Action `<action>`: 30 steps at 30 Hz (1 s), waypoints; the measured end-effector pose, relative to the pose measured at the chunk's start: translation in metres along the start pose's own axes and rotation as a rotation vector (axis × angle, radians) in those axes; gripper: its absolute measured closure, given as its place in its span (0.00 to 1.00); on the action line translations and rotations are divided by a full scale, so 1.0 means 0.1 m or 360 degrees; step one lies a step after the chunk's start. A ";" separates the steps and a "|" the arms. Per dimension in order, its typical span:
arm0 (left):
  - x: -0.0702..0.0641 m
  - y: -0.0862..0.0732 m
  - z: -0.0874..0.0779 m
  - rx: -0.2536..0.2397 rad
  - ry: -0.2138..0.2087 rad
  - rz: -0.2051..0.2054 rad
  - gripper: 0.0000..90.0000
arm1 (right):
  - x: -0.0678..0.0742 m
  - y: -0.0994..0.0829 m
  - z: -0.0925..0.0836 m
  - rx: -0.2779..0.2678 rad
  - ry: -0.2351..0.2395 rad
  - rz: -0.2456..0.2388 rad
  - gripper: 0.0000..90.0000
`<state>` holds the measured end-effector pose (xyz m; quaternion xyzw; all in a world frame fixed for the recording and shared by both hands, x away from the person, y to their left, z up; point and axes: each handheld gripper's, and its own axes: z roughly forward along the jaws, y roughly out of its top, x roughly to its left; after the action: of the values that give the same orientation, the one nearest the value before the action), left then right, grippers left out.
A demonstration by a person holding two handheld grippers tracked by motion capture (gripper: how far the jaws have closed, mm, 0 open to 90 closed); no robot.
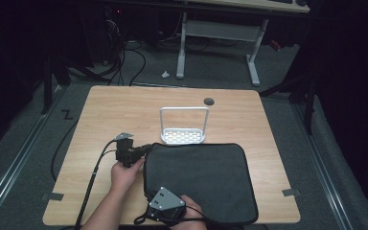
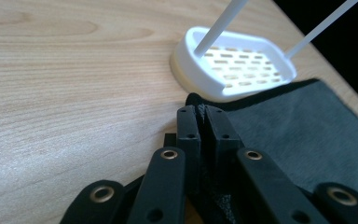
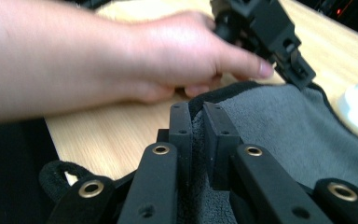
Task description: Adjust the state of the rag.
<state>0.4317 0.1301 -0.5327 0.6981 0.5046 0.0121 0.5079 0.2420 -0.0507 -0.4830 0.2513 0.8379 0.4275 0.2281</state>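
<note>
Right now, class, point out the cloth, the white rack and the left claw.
cloth [image 1: 206, 177], high view, its flat middle.
white rack [image 2: 235, 65], left gripper view, its slotted base.
left claw [image 2: 205, 122], left gripper view, between its tips, shut on the cloth's edge.

The left gripper [image 2: 204, 113] rises from the bottom centre of the frame, its two black jaws nearly together and pinching the near edge of a dark grey cloth [image 2: 303, 135]. The cloth spreads across the right half of the frame on a light wooden table [image 2: 65, 84]. In the upper right, a white perforated tray [image 2: 235, 65] with two thin white rods [image 2: 221, 23] rising from it sits on the table, just beyond the cloth's far edge.
</note>
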 end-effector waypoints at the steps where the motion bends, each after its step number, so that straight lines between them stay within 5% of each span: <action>1: 0.00 0.00 -0.02 -0.0012 -0.0004 -0.0011 0.95 | 0.01 0.03 0.00 -0.0010 -0.0001 -0.0007 0.93; 5: 0.05 0.01 -0.20 -0.0072 -0.0005 -0.0042 0.95 | 0.09 0.15 0.01 -0.0062 0.0016 -0.0033 0.93; 12: 0.23 0.06 -0.74 -0.0224 0.0056 -0.0111 0.95 | 0.32 0.36 0.14 -0.0131 0.0072 -0.0082 0.93; 21: 0.42 0.11 -1.46 -0.0292 0.0266 -0.0073 0.95 | 0.69 0.69 0.38 -0.0220 0.0214 -0.0139 0.93; 25: 0.37 0.15 -1.44 -0.0289 0.0287 -0.0065 0.95 | 0.67 0.71 0.37 -0.0230 0.0207 -0.0146 0.93; 30: 0.16 0.18 -1.13 -0.0259 0.0261 -0.0038 0.95 | 0.49 0.59 0.22 -0.0218 0.0157 -0.0123 0.93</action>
<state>0.3920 0.2209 -0.4726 0.6451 0.5501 0.1040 0.5200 0.2307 0.0224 -0.4541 0.1813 0.8260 0.4865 0.2195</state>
